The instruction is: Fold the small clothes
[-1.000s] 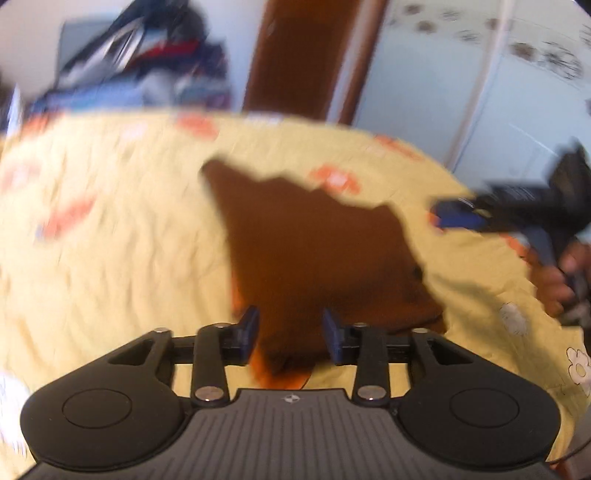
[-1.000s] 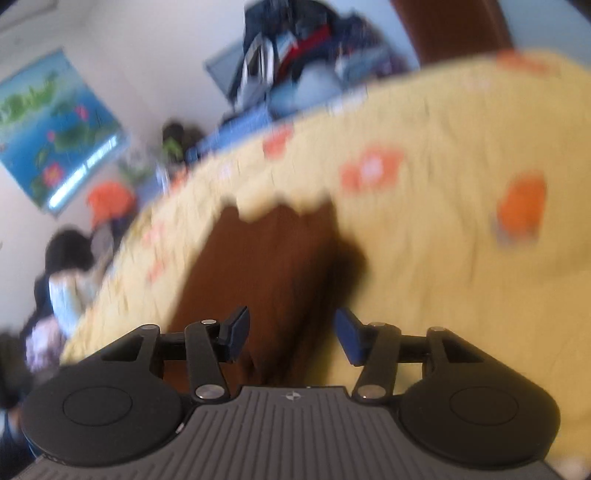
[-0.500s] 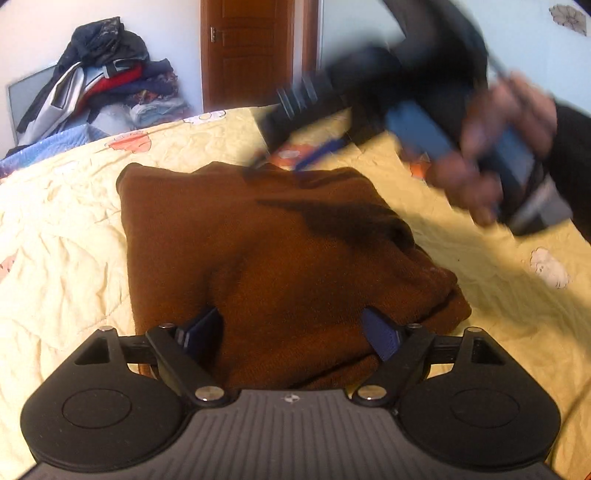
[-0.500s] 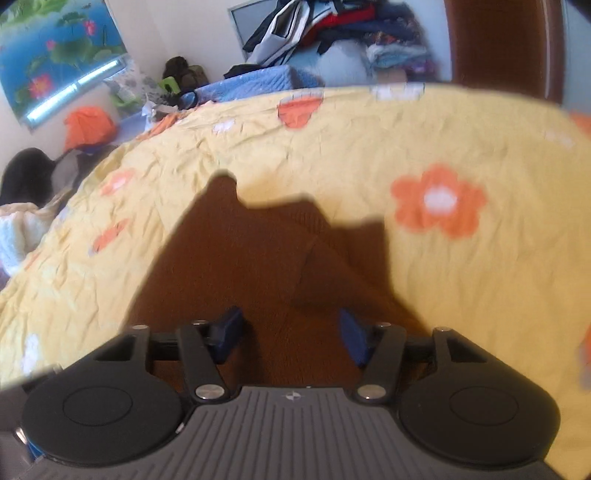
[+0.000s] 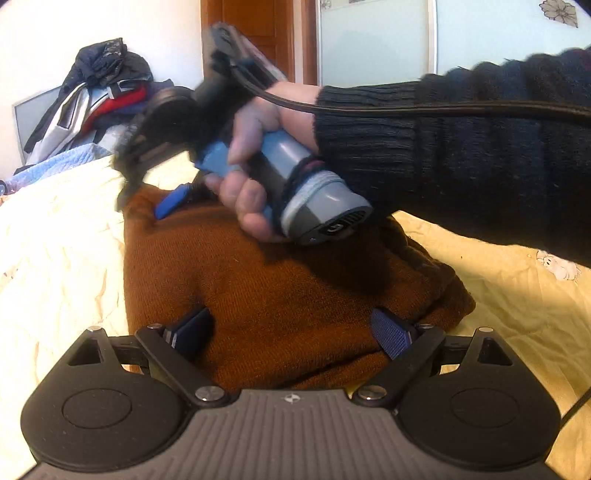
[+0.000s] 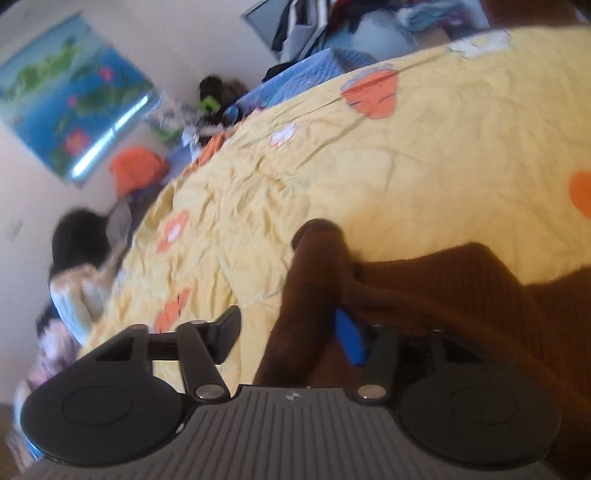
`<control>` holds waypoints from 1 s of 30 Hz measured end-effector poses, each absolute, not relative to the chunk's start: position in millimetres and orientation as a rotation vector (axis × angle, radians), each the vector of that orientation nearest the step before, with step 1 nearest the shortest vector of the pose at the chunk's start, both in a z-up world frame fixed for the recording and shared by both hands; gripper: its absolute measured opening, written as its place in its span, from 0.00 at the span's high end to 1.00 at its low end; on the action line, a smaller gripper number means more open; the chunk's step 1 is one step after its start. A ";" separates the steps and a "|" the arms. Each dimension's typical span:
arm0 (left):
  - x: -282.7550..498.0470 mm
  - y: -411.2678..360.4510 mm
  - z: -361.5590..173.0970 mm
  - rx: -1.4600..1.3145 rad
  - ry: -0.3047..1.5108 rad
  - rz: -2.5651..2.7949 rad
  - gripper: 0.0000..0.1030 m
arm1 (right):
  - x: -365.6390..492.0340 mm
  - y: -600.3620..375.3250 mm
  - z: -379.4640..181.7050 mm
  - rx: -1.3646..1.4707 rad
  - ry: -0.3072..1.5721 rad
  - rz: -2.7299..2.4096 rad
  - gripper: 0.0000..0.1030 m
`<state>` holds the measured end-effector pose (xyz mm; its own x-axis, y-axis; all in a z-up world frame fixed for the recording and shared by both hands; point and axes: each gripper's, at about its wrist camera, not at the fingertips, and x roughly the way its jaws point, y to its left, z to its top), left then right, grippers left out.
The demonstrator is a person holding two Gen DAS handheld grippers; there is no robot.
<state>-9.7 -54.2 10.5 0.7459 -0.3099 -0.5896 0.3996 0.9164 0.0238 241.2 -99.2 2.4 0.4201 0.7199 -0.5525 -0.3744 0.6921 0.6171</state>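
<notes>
The left hand-held gripper [image 5: 293, 332] is hovering over the near edge of the brown sweater [image 5: 280, 288], its jaws opening and now standing much wider than a second ago, when they were narrow over the cloth. The pads are lying apart on either side of the fabric and not pressing it.

The sweater is lying folded into a thick block on the bed [image 5: 62, 258], whereas a second ago it was spread flatter and seen from further back.

Just beyond it, the right hand [image 5: 258, 155], in a dark knitted sleeve [image 5: 461, 155], is reaching across the sweater with the right hand-held gripper [image 6: 288, 332]; earlier it was off at the right edge of the left view. Its jaws are closing, with a raised fold of the sweater standing between them; the right-side finger is lying against the cloth, the left-side one is clear of it, so it is not clamping yet. A black cable [image 5: 406, 107] is running along the sleeve.

The bed is wearing a crumpled yellow cover with orange flowers [image 6: 373, 94]. Further off, a heap of clothes [image 5: 103, 92] is piling against the wall, beside a brown door [image 5: 258, 22]. On the far side, a person [image 6: 77, 266] is sitting low by the bed, under a blue pond picture [image 6: 70, 107].
</notes>
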 end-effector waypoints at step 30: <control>-30.9 -24.9 43.6 0.005 0.599 -0.350 0.07 | 75.5 -214.3 56.4 0.347 0.755 0.592 0.22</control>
